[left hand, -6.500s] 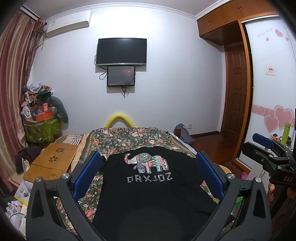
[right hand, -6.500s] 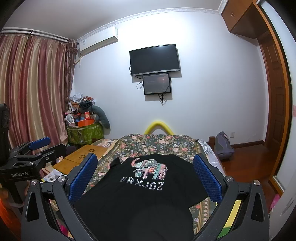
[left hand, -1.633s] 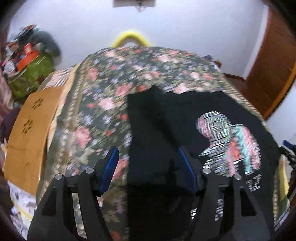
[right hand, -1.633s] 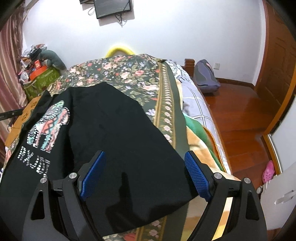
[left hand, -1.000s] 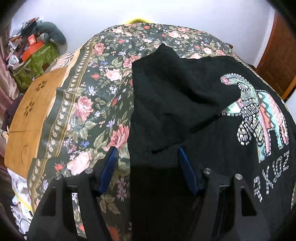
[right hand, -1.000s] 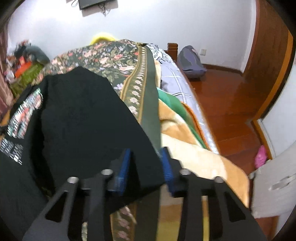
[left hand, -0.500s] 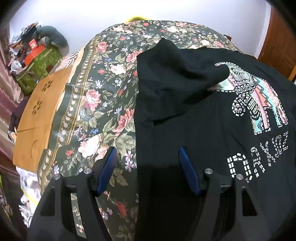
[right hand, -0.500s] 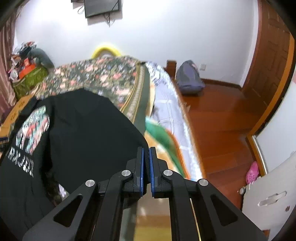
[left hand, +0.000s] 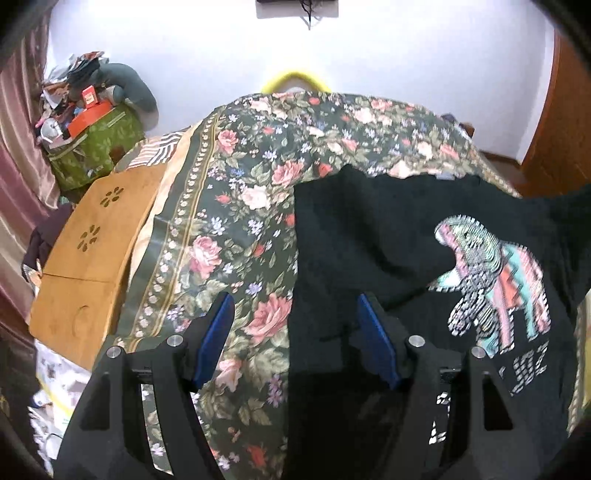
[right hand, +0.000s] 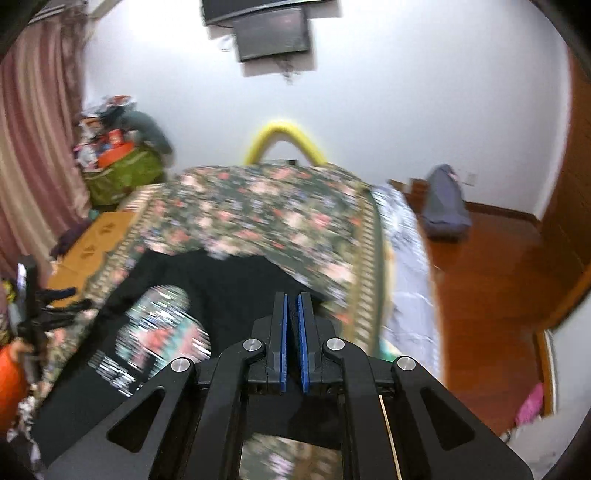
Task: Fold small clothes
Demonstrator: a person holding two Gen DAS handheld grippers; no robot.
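- A second ago our right gripper point(right hand: 292, 325) was closing on the right hem of the shirt point(right hand: 236, 291); now its blue pads point(right hand: 283, 332) are pinched together on black cloth, and the hem rises off the bed point(right hand: 266, 206) into them.
- The right wrist view was steeply down on the bed's right edge then; now it takes in the far wall, the screen point(right hand: 273, 35) and the yellow hoop point(right hand: 282, 142), all blurred.
- Our left gripper point(left hand: 295, 336) is as wide as it was a second ago, half spread and holding nothing. Its right pad point(left hand: 375, 341) lies over the shirt point(left hand: 369, 229), its left pad point(left hand: 214, 336) over the floral cover point(left hand: 236, 206).
- In the left wrist view the shirt's left edge runs straight, near to far, between the fingers. The left sleeve is folded in over the chest, up to the elephant print point(left hand: 491, 280). A second ago the print sat at the right rim of this view; now more of it and its lettering shows.
- The shirt lies on the near right part of the bed, print up.
- Bare cover spreads left of and beyond the shirt. A wooden tray point(left hand: 92, 251) borders the bed's left side.
- Right of the bed is bare wood floor point(right hand: 491, 266), with a grey bag point(right hand: 445, 203) at the far wall.
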